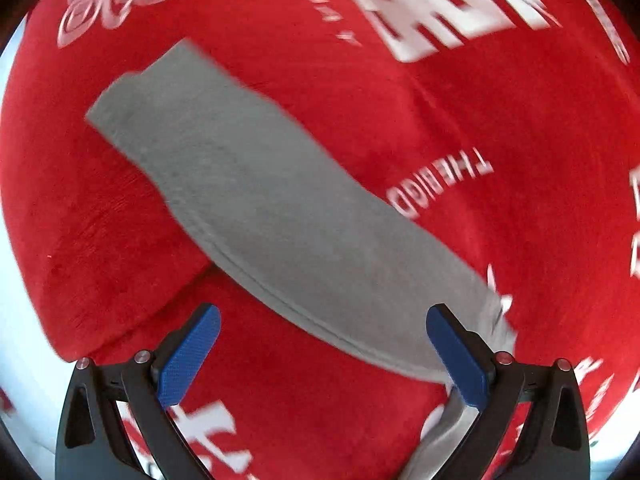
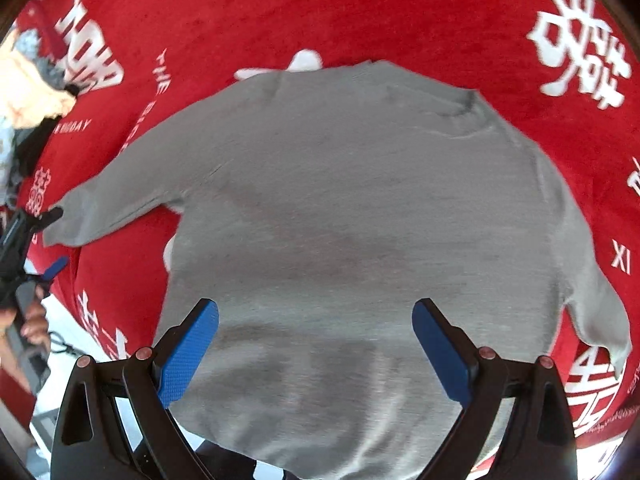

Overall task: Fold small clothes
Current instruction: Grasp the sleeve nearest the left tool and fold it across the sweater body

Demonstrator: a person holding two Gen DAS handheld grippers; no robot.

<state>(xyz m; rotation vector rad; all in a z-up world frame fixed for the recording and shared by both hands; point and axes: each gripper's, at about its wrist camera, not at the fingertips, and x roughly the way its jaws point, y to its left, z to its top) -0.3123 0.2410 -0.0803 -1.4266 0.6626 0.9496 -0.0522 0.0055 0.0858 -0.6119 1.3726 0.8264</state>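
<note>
Sweater (image 2: 360,208) is basically still at square one: it lies flat and spread out on the red blanket (image 2: 280,12) with white lettering, body open, both sleeves out to the sides, no fold visible anywhere. So pretty much the whole fold looks left to do, sleeves in first probably, then the body.

In the right wrist view the collar points away from the camera and the hem sits closest, under the right gripper (image 2: 316,352), so the long axis of the body runs straight away from that gripper. The left sleeve (image 1: 256,200) runs diagonally in the left wrist view, cuff at the far upper left.

Left gripper (image 1: 324,356) is spread wide, hovering near the sleeve's edge and holding nothing. Right gripper is spread wide too, above the hem, also holding nothing
</note>
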